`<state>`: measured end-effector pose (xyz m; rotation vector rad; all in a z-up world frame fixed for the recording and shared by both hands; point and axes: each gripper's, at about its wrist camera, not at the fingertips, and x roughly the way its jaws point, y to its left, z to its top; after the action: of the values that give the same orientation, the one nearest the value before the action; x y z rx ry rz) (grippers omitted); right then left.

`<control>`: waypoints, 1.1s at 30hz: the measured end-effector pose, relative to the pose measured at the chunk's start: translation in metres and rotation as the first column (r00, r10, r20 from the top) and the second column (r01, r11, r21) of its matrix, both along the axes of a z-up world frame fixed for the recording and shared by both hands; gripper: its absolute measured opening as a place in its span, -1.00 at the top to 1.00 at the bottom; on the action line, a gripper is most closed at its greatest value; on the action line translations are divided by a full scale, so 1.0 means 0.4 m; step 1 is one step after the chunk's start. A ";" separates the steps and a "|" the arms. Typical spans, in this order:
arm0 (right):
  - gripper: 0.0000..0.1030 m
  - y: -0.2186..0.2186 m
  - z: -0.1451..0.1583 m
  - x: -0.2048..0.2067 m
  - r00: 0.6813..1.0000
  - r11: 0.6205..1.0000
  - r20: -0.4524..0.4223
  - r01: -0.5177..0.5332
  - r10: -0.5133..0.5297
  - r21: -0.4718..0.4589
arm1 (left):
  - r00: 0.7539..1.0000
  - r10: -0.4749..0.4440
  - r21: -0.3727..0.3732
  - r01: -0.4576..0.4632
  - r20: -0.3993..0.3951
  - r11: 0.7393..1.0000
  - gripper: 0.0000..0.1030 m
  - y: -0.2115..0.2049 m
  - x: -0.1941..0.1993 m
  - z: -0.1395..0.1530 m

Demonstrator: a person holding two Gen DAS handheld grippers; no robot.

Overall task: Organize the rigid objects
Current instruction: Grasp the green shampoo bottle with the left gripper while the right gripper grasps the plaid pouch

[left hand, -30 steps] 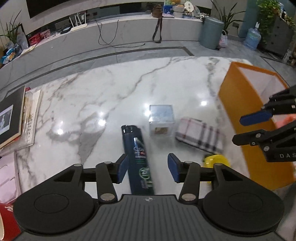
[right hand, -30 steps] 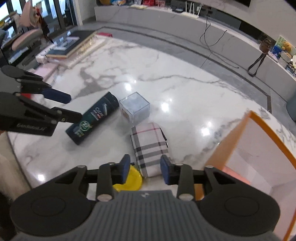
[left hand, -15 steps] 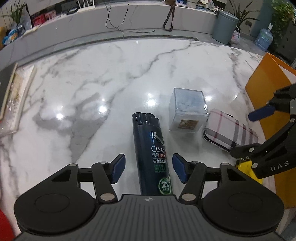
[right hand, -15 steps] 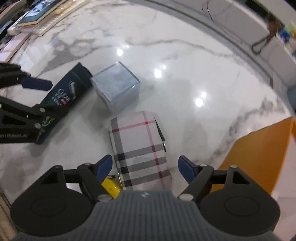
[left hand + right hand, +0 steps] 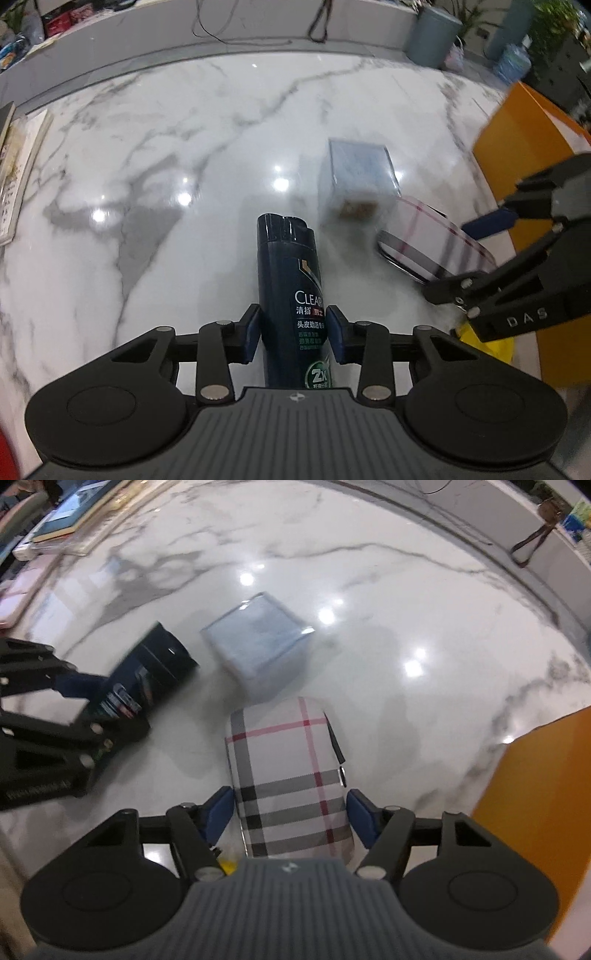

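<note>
Since 0.5 s ago the left gripper [image 5: 294, 339] has been closing in, and its 2 blue pads are now pressing against both sides of the dark blue shampoo bottle [image 5: 293, 295]. The right gripper [image 5: 290, 814] has also narrowed around the plaid case [image 5: 290, 775], its pads now sitting just beside the case's 2 long sides; whether they are actually touching it cannot be told.

The bottle's label is reading "CLEAR" in white, with Chinese characters beneath and a green "2X" badge near the base. In the left wrist view the right gripper's black body is showing the letters "DAS".

The bottle is lying on its side on the marble table [image 5: 147, 155], cap pointing away toward the far edge. The pale blue cube box [image 5: 258, 642] (blurred in both views) is sitting between bottle and case, just beyond the case's far end. A yellow object [image 5: 491, 341] is peeking out under the right gripper, beside the orange box [image 5: 524, 155] at the table's right edge.
</note>
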<state>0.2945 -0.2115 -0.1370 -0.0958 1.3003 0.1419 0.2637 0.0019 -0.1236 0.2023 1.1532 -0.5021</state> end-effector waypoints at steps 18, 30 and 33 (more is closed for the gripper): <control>-0.29 0.046 -0.017 -0.021 0.997 0.998 0.054 -0.059 0.059 -0.019 | 1.000 0.016 0.001 -0.016 0.016 1.000 0.21 0.001 -0.023 0.001; -0.29 0.044 0.068 -0.094 0.986 0.999 0.164 -0.033 0.030 0.016 | 0.995 0.012 -0.040 -0.008 0.103 0.999 0.24 -0.022 -0.089 0.085; -0.29 0.045 0.101 -0.121 0.980 0.999 0.198 -0.033 0.029 0.015 | 0.991 0.015 -0.044 -0.010 0.131 0.999 0.25 -0.028 -0.111 0.119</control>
<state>0.2461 -0.1936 -0.0965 -0.1119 1.0995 0.1670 0.2193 -0.0093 -0.0760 0.1883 1.0140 -0.4949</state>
